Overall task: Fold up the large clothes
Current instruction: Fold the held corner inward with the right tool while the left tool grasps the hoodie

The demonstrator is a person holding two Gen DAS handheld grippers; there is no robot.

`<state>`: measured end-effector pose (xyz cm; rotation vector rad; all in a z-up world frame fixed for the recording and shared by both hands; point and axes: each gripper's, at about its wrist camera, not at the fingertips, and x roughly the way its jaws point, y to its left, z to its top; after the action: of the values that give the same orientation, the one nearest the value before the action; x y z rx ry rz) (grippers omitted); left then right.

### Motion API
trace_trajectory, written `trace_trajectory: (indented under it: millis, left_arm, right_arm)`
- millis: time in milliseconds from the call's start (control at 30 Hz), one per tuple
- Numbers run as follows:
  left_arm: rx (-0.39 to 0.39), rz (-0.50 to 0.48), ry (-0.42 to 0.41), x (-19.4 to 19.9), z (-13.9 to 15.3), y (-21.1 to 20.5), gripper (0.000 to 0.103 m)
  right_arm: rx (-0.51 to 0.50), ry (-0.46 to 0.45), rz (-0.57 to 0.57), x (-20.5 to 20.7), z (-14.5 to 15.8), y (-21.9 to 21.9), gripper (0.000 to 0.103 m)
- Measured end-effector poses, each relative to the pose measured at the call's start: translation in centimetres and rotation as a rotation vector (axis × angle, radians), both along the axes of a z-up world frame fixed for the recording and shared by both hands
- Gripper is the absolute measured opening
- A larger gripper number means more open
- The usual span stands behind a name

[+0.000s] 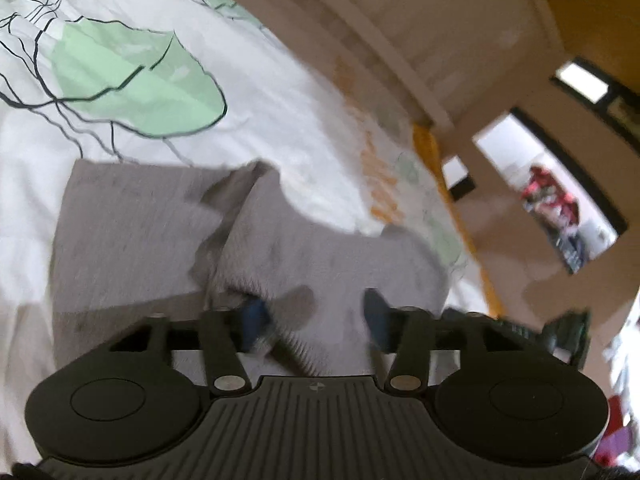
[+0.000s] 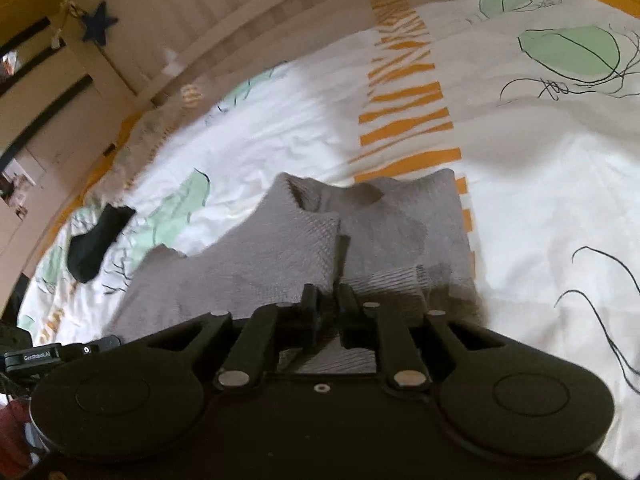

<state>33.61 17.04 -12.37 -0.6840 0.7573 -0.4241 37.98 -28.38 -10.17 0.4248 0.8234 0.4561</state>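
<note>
A grey knitted garment (image 1: 132, 220) lies partly folded on a white bed cover (image 1: 248, 72) printed with green leaves. In the left wrist view my left gripper (image 1: 316, 316) is open just above the garment's near edge, its blue-tipped fingers (image 1: 256, 316) apart, nothing between them. In the right wrist view the same garment (image 2: 276, 248) lies in front, one layer folded over another. My right gripper (image 2: 330, 304) is shut on a fold of the grey garment at its near edge.
A black sock (image 2: 96, 240) lies on the cover at the left. A pale slatted bed frame (image 2: 224, 28) runs along the far side with a dark star (image 2: 100, 20) on its post. The cover's orange stripes (image 2: 404, 112) run beyond the garment.
</note>
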Motion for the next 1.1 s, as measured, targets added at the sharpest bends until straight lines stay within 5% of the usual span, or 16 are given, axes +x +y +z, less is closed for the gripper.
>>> trace_trajectory:
  millis: [67, 167, 333, 533, 733, 800, 1100]
  left_arm:
    - [-0.024, 0.025, 0.002, 0.2, 0.5, 0.3, 0.057]
    - [-0.019, 0.033, -0.012, 0.5, 1.1, 0.4, 0.058]
    - [0.074, 0.049, -0.017, -0.5, 1.6, 0.0, 0.058]
    - [0.223, 0.029, -0.029, -1.6, 1.9, 0.6, 0.06]
    - [0.36, -0.021, -0.06, -2.4, 2.4, 0.8, 0.06]
    - [0.406, -0.048, -0.073, -2.4, 2.4, 0.4, 0.06]
    - [0.542, -0.143, -0.109, 0.3, 1.9, -3.1, 0.06]
  right_arm:
    - [0.015, -0.017, -0.019, -0.9, 0.6, 0.4, 0.055]
    - [-0.049, -0.111, 0.023, -3.0, 2.8, 2.8, 0.055]
    - [-0.137, -0.216, 0.24, -6.5, 4.5, 9.4, 0.055]
    - [-0.347, -0.337, 0.465, -9.2, 2.9, 18.7, 0.054]
    - [-0.54, -0.416, 0.505, -9.0, 0.5, 23.0, 0.053]
    - [-0.515, -0.381, 0.49, -8.4, 0.7, 22.5, 0.01]
    - [-0.237, -0.303, 0.33, -5.3, 4.9, 17.3, 0.008]
